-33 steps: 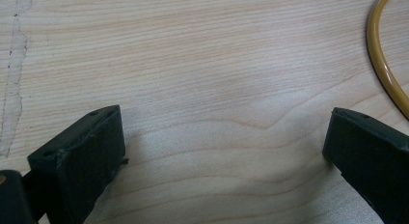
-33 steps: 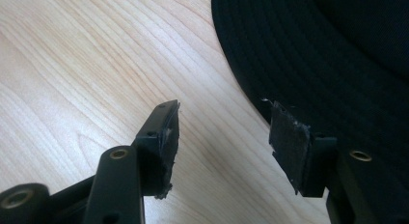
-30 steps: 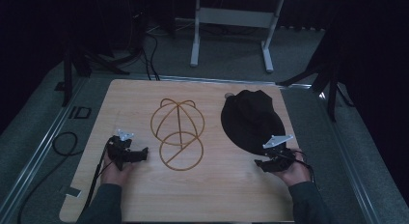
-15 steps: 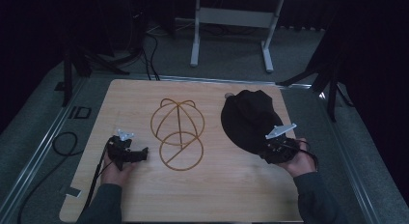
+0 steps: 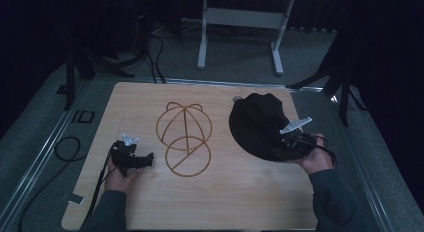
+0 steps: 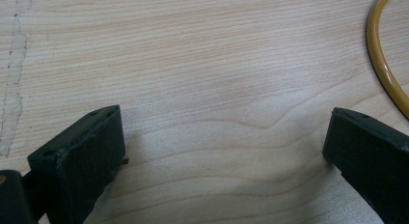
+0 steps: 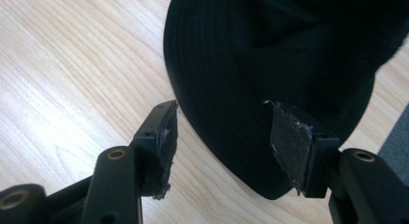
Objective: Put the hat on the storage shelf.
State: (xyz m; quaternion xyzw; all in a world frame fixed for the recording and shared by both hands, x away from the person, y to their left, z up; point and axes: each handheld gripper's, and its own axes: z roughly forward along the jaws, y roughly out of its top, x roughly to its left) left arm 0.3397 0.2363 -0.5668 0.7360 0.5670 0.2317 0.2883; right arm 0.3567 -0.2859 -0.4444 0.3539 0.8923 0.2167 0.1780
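Item: black cap point(image 5: 257, 123), lying at 2 o'clock on the wooden table point(image 5: 225, 197), to the right of the yellow cap outline point(image 5: 184, 137) at the board's centre.

Handling, as I judge it: soft fabric, light, with a stiffer curved brim point(image 7: 217, 113). It should not slip or break, but the crown would crumple. Best hold: the brim edge, pinched across its thickness.

Orientation: long axis runs roughly 12 to 6, brim towards me at 6, crown at 12.

My right gripper point(image 7: 222, 137): jaws wide apart, straddling the brim edge, one on the wood and one over the cloth; not closed on anything.

My left gripper point(image 6: 222, 151): jaws wide apart, empty, resting at 8 o'clock beside the outline.
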